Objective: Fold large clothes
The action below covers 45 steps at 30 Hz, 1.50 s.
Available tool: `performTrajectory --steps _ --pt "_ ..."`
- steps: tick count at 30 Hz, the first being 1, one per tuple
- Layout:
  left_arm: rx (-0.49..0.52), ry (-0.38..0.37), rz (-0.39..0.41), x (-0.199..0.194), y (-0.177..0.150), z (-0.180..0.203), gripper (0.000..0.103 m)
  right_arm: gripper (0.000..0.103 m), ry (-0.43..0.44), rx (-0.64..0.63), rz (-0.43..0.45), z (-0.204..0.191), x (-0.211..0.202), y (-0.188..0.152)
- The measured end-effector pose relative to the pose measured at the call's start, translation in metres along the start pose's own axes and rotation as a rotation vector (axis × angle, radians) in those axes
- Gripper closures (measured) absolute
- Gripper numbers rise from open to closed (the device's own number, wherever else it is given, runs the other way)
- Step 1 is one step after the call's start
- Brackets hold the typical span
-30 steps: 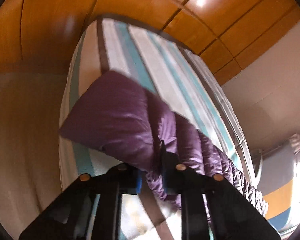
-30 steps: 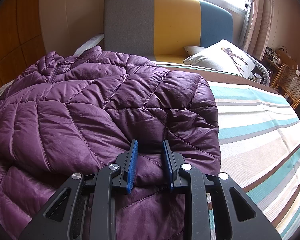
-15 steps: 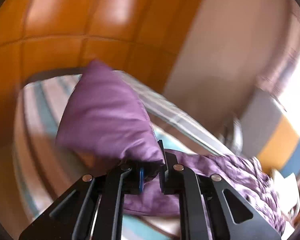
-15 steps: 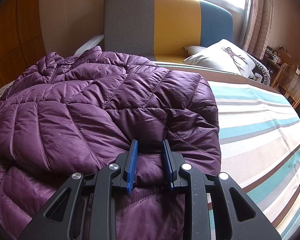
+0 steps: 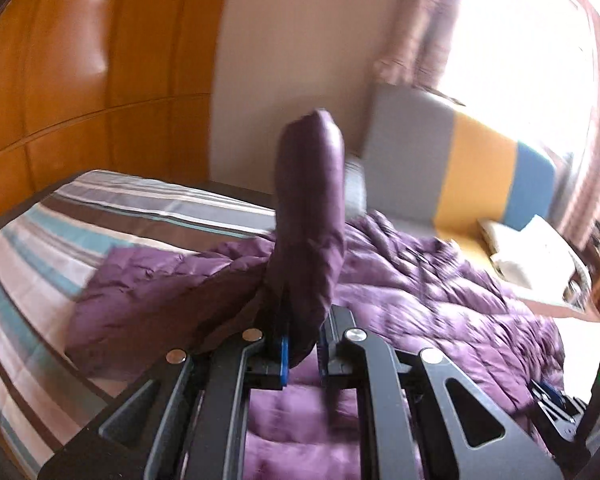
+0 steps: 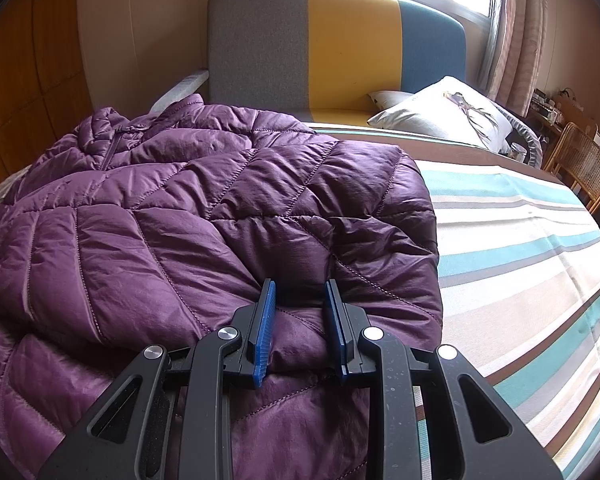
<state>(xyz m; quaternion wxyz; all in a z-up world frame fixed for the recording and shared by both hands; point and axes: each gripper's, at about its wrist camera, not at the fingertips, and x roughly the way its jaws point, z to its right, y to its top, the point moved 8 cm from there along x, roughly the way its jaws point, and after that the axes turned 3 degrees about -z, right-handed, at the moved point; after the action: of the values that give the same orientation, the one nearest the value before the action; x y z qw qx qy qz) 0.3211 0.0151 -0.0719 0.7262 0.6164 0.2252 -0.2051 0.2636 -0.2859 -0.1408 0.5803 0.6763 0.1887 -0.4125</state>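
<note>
A: Left wrist view first. How do the fingers stand?

B: The left gripper (image 5: 300, 344) is clamped on a fold of the purple jacket (image 5: 420, 288). The sleeve (image 5: 312, 208) rises straight up out of the jaws, its rounded end high against the wall (image 5: 284, 40). The picture is smeared, so the exact gap is hard to read, but cloth fills it from pad to pad

A: And the rest of the jacket there?

B: It lies spread over the striped bed cover (image 5: 32, 264), running from beside the gripper toward the headboard (image 5: 452, 168) of grey, yellow and blue. A pale pillow (image 5: 532, 252) sits beyond it, near the bright window (image 5: 520, 52)

A: Now the right wrist view

B: The right gripper (image 6: 300, 320) has its blue pads (image 6: 265, 320) set apart, with a puffed ridge of the jacket (image 6: 180, 216) bulging up between them. I cannot tell whether the pads press that ridge or only stand either side of it

A: How does the jacket look from here?

B: Quilted and shiny, with diamond stitching, one layer folded over another so a thick rounded edge runs down its right side. The collar (image 6: 112, 132) lies toward the headboard (image 6: 340, 48). To the right is bare striped cover (image 6: 520, 248), a pillow (image 6: 448, 116) with a deer print, and a wicker chair (image 6: 584, 168)
</note>
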Motion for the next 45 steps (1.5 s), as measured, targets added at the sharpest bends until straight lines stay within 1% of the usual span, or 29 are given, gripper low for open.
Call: performTrajectory --steps 4,9,10,16,23,29,32,34,35,36,37,38,39,40,41,42,45 --pt "0.058 -0.049 -0.030 0.000 -0.013 0.051 0.094 0.078 -0.001 0.000 0.000 0.000 0.000 0.000" --pt "0.098 -0.099 -0.065 -0.005 -0.031 0.081 0.094 0.078 0.000 0.000 0.000 0.000 0.000 0.000" --pt "0.107 -0.105 -0.068 -0.007 -0.033 0.096 0.094 0.078 0.000 0.000 0.000 0.000 0.000 0.000" --pt "0.165 -0.155 -0.084 -0.001 -0.042 0.139 0.094 0.078 0.001 0.001 0.000 0.001 0.000 0.000" --pt "0.204 -0.215 -0.115 0.003 -0.056 0.165 0.094 0.078 0.004 0.002 -0.001 0.001 0.000 0.001" --pt "0.224 -0.245 -0.182 0.018 -0.070 0.172 0.094 0.078 0.005 0.003 -0.001 0.001 0.000 0.001" --pt "0.236 -0.263 -0.214 0.028 -0.081 0.177 0.092 0.078 0.005 0.004 -0.001 0.001 0.000 0.001" --pt "0.246 -0.286 -0.233 0.032 -0.086 0.181 0.082 0.078 0.005 0.003 -0.001 0.001 0.000 0.001" --pt "0.250 -0.300 -0.240 0.033 -0.089 0.182 0.080 0.078 0.005 0.003 -0.001 0.001 0.000 0.001" --pt "0.253 -0.314 -0.247 0.035 -0.091 0.185 0.072 0.078 0.005 0.003 -0.002 0.001 0.000 0.001" --pt "0.255 -0.340 -0.255 0.035 -0.092 0.187 0.062 0.078 0.003 0.002 -0.001 0.001 0.001 0.000" --pt "0.260 -0.366 -0.254 0.034 -0.094 0.190 0.055 0.078 0.003 0.001 -0.002 0.001 0.002 0.000" --pt "0.269 -0.390 -0.248 0.030 -0.094 0.193 0.040 0.078 0.002 0.000 -0.002 0.000 0.002 0.000" --pt "0.288 -0.412 -0.236 0.025 -0.095 0.197 0.021 0.078 0.003 0.001 -0.002 0.000 0.002 0.000" --pt "0.303 -0.418 -0.224 0.020 -0.095 0.199 0.016 0.078 0.004 0.002 -0.002 0.001 0.002 0.000" --pt "0.326 -0.424 -0.203 0.011 -0.095 0.201 0.015 0.078 0.005 0.002 -0.002 0.001 0.002 0.000" --pt "0.368 -0.454 -0.187 -0.009 -0.097 0.202 0.013 0.078 0.005 0.002 -0.002 0.000 0.002 0.000"
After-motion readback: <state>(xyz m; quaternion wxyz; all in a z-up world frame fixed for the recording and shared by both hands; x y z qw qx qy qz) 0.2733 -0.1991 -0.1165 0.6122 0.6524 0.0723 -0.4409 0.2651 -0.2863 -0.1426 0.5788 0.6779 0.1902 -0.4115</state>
